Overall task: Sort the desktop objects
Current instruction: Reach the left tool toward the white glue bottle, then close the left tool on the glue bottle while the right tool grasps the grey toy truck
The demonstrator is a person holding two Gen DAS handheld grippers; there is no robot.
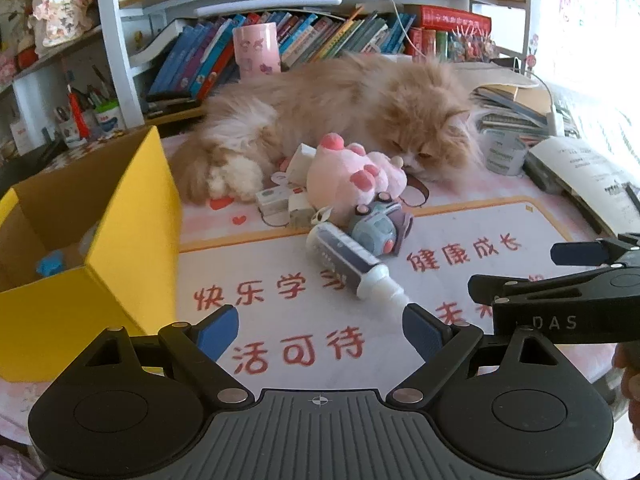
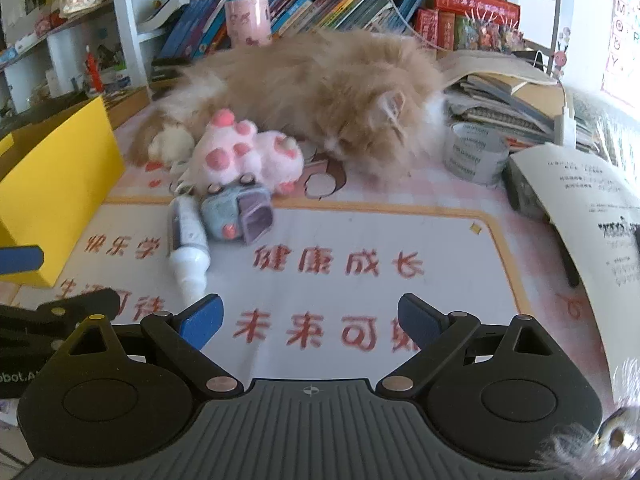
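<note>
The tube (image 1: 352,258) lies flat on the counter (image 1: 460,280), its long axis running from the toy pile toward the grippers, white cap end nearest. In the left wrist view that cap sits just ahead of the left gripper (image 1: 320,330), near its right pad; in the right wrist view the tube (image 2: 188,236) lies off to the left of the right gripper (image 2: 310,318). By my reading the left hand is nearer. Both grippers stand wide apart and empty. Behind the tube sit a grey-blue plush (image 1: 378,226), a pink plush (image 1: 352,176) and a sleeping cat (image 1: 340,108). The yellow box (image 1: 80,248) stands open at the left.
</note>
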